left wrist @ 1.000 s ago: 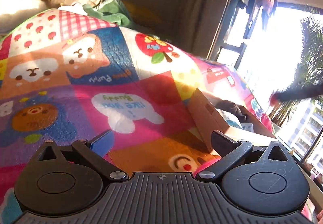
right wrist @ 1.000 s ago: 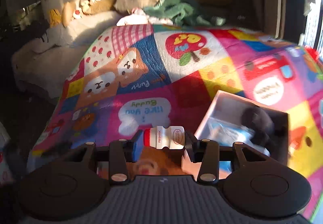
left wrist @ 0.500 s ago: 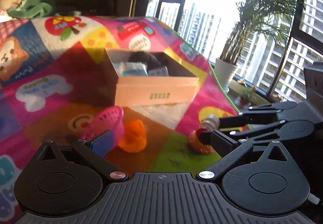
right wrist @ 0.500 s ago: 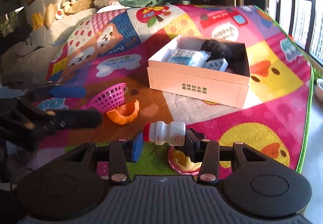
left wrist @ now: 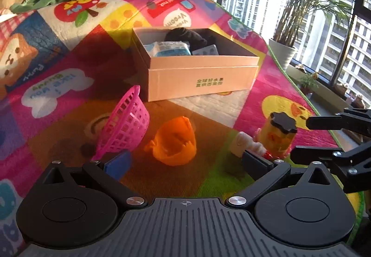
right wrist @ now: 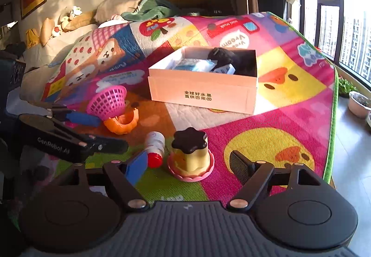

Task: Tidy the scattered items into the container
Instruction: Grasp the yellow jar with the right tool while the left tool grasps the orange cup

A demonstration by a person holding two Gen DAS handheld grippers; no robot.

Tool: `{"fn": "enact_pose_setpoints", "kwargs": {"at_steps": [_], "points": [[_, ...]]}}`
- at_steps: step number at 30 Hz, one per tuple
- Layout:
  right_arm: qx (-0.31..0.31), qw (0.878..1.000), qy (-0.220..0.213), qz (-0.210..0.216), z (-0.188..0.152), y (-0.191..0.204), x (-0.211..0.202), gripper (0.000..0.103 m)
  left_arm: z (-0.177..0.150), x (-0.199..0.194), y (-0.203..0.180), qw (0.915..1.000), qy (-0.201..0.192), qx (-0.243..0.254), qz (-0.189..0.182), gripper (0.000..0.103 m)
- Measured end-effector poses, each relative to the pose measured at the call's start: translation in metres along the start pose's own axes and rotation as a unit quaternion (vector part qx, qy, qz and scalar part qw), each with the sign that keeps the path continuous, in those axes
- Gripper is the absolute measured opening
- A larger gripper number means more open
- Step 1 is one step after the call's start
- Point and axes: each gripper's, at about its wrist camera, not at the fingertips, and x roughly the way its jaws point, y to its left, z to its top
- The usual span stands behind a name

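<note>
Plastic, by the look of it, and probably light: the small white bottle with its red cap lies on its side on the play mat, just beside the toy pudding and well short of the cardboard box it belongs in. It looks stiff and smooth, so it may roll or slip; I would take it across the straight middle of the body, not at the cap or the narrowed neck. Its body is white with a faint label and a waisted shape. The right gripper has just been opening, and its jaws now stand wide and released, the bottle lying loose beside the blue finger rather than pressed by it. The left gripper is also spread wide and empty, hovering over the orange toy next to the pink basket. Both of those look thin and light; the basket's lattice would likely flex, so its rim seems the better hold. Inside the box already sit a blue-and-white packet and something dark and soft.
</note>
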Motion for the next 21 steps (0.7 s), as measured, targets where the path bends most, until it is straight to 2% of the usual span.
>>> {"fn": "enact_pose_setpoints", "kwargs": {"at_steps": [3, 8, 10, 13, 14, 17, 21], "points": [[-0.019, 1.0, 0.013, -0.007, -0.002, 0.003, 0.012, 0.078, 0.006, 0.006, 0.002, 0.9999, 0.0, 0.002, 0.017, 0.103], [-0.021, 0.999, 0.045, -0.008, -0.003, 0.002, 0.038, 0.078, 0.012, 0.006, -0.005, 0.9998, 0.004, 0.013, 0.015, 0.103], [-0.03, 0.999, 0.042, -0.008, -0.003, 0.003, 0.043, 0.077, 0.014, 0.004, -0.007, 0.9998, -0.001, 0.018, 0.011, 0.103], [-0.037, 0.999, 0.037, 0.003, -0.001, 0.004, 0.046, 0.064, 0.018, 0.001, -0.011, 0.9998, -0.008, 0.013, -0.009, 0.103], [-0.041, 0.999, 0.035, 0.004, 0.0, 0.005, 0.046, 0.056, 0.018, -0.001, -0.013, 0.9996, -0.013, 0.014, -0.019, 0.103], [-0.052, 0.998, 0.029, 0.0, -0.001, 0.008, 0.045, 0.056, 0.016, -0.004, -0.02, 0.9984, -0.03, 0.029, -0.039, 0.103], [-0.045, 0.999, 0.025, -0.01, -0.005, 0.004, 0.04, 0.056, 0.008, 0.0, -0.021, 0.9972, -0.016, 0.051, -0.052, 0.103]]}}
